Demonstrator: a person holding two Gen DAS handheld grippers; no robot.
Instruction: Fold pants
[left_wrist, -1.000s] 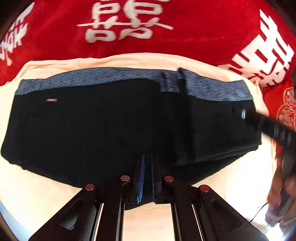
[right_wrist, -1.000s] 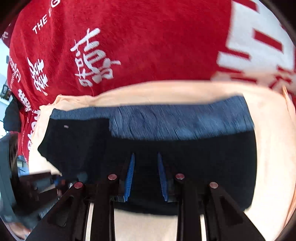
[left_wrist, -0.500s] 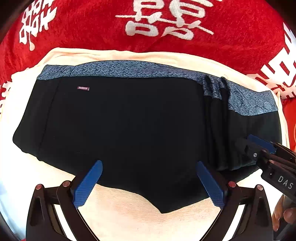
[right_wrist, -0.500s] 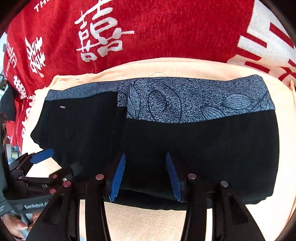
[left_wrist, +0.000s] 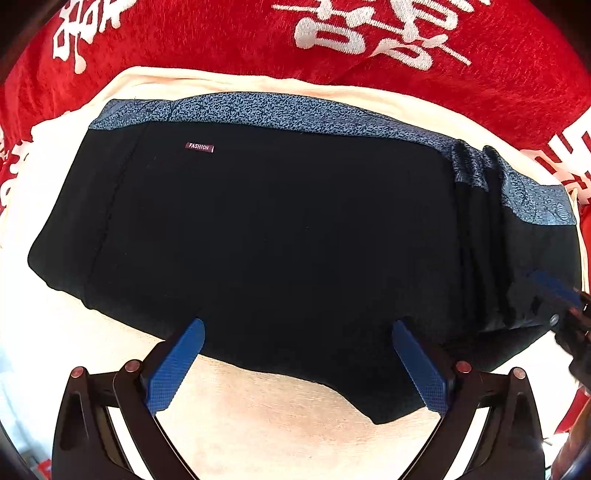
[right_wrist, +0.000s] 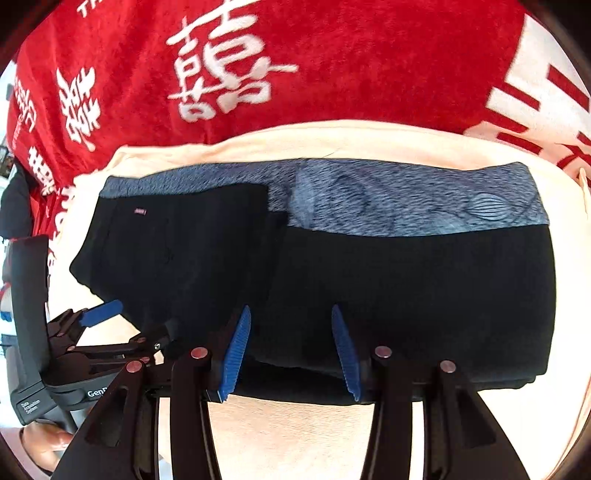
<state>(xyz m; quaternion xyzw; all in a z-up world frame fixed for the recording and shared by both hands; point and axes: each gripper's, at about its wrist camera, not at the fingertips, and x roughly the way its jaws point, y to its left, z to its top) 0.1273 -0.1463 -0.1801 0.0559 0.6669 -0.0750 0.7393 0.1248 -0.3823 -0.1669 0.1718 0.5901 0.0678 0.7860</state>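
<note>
Covering the whole background, a red blanket (left_wrist: 236, 48) with white characters is seen behind everything else. On it a cream cloth (left_wrist: 258, 417) is spread, and the folded black pants (left_wrist: 277, 229) are laid flat across the middle of that cloth, their blue-grey patterned waistband (right_wrist: 406, 199) along the far edge. A thicker folded stack is formed on the pants' right portion, its layered edges seen in the left wrist view. A small label reading FASHION (left_wrist: 199, 147) is sewn near the pants' far left corner. The left tongs (left_wrist: 295, 363) are held spread wide over the pants' near hem, gripping nothing. The right tongs (right_wrist: 291, 352) are parted less widely at the near edge of the stack; whether the cloth is touched cannot be told.
</note>
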